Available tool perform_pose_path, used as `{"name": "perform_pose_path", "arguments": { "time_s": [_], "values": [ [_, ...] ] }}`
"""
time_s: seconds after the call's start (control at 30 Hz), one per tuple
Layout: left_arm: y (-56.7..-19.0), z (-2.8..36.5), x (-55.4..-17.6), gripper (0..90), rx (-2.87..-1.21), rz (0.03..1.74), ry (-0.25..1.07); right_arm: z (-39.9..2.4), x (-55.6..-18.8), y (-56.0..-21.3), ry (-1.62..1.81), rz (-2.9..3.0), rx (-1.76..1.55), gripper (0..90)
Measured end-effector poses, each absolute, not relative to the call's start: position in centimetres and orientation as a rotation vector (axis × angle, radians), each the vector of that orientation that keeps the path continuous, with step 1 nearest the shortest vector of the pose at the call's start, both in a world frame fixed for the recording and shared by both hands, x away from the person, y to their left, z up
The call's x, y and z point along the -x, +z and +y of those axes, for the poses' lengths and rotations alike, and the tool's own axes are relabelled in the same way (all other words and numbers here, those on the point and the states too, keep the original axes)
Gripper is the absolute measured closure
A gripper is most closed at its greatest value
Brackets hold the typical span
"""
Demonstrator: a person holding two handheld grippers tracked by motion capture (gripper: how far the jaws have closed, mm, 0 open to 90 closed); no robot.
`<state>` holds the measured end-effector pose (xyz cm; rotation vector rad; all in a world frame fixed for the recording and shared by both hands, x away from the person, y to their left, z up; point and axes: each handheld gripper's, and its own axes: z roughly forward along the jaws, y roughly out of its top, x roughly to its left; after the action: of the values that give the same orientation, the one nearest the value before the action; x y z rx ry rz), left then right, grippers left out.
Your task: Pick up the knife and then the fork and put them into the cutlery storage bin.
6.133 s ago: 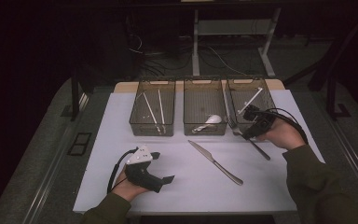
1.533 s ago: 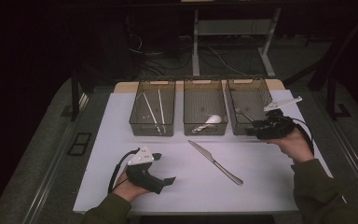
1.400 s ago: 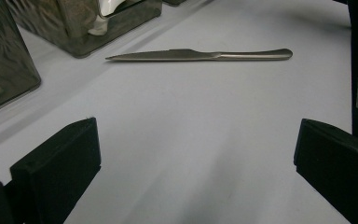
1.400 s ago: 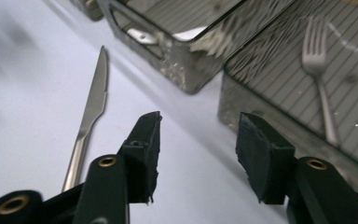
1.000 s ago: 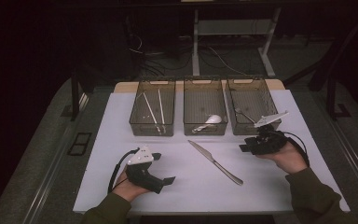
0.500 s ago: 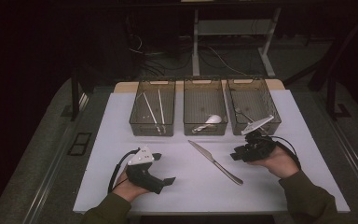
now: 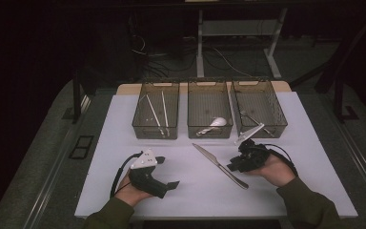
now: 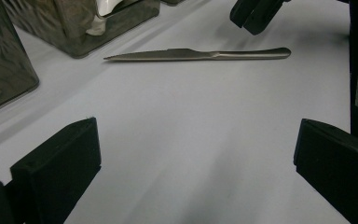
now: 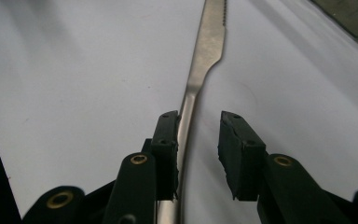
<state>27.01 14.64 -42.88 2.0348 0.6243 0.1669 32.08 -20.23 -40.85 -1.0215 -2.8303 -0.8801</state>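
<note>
place: lab or test room, dim | sign: white table (image 7: 124, 143) on a grey floor, lit against dark surroundings | beyond the table: metal desk legs (image 7: 200, 43) and loose cables (image 7: 224, 59) on the floor | on the table's far edge: three clear bins (image 7: 208, 114) in a row | beside the table: black stand posts (image 7: 76, 95)

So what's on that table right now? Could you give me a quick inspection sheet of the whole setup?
Surface: white table top, flat and well lit.
Job's things: one table knife lying flat in front of the bins.
Clutter: three clear bins in a row; thin sticks in the left one, a white spoon in the middle one, metal cutlery in the right one.
Grippers: left claw open, resting on the table, nothing in it; right claw has just been closing, straddles the knife handle, a gap showing on one side.
Cables: black cable loops from the left claw.
Surroundings: dark floor with cords and desk legs behind.
</note>
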Motion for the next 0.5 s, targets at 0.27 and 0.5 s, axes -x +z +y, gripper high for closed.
{"name": "perform_pose_path", "arguments": {
  "time_s": [0.27, 0.5],
  "values": [
    [-42.9, 14.6, -27.0, 0.0, -2.036, 0.623, 0.167, -18.6, -32.0, -41.7, -0.816, -2.859, 0.993, 68.9],
    [-42.8, 14.6, -27.0, 0.0, -2.039, 0.621, 0.167, -17.8, -32.1, -42.3, -0.771, -2.879, 0.991, 70.3]
  ]
}}
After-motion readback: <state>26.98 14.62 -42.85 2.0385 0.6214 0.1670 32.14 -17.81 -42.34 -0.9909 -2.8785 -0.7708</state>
